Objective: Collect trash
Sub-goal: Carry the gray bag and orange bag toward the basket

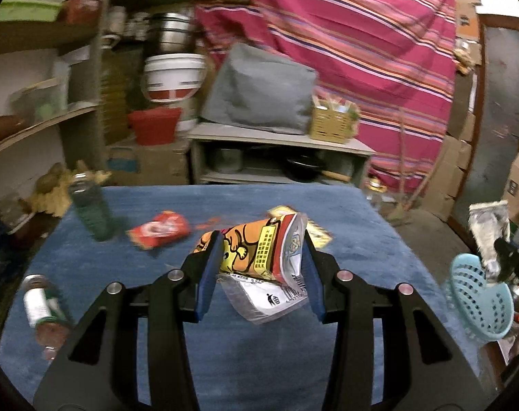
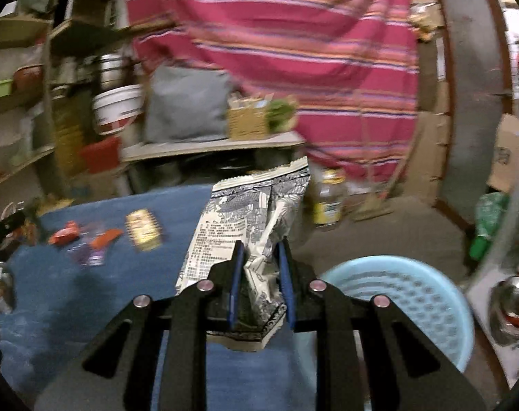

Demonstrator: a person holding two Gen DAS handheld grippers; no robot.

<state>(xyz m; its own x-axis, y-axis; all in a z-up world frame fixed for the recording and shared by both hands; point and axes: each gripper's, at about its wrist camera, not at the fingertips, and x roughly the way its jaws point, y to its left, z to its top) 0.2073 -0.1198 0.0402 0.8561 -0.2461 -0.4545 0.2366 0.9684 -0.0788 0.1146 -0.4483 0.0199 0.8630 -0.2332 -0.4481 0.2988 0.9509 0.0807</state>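
Left wrist view: the left gripper (image 1: 263, 239) is clamped on a crumpled orange-and-yellow cartoon-print snack packet (image 1: 256, 250), whose silver inside and white printed back hang below the blue pads (image 1: 209, 270). Packet is lifted clear of the blue cloth-covered table (image 1: 225, 359). On the table beyond lie a red snack wrapper (image 1: 160, 231) and a yellow printed wrapper (image 1: 316, 234), the latter partly hidden behind the held packet. A green-tinted clear plastic bottle (image 1: 89, 207) stands near the far left corner; another bottle with a white label (image 1: 43, 308) lies on its side at the left edge. At the right edge, off the table, sits a pale blue perforated plastic basket (image 1: 479, 298); above it the right gripper (image 1: 499, 257) shows in part, with a white crinkled bag (image 1: 487, 229) in its tips. Background blurred.

Right wrist view: right gripper (image 2: 259, 243) is closed on a white packet with dark blue pattern and small print (image 2: 249, 222), pinched through its crumpled middle; its serrated top edge stands upright above the fingers (image 2: 238, 263). Packet is held over the right edge of the blue table (image 2: 88, 291), just left of the pale blue basket (image 2: 413, 294), which sits lower, on the floor side. On the table to the left: yellow wrapper (image 2: 144, 229), red scraps (image 2: 65, 236) and an orange scrap (image 2: 105, 236), all blurred.
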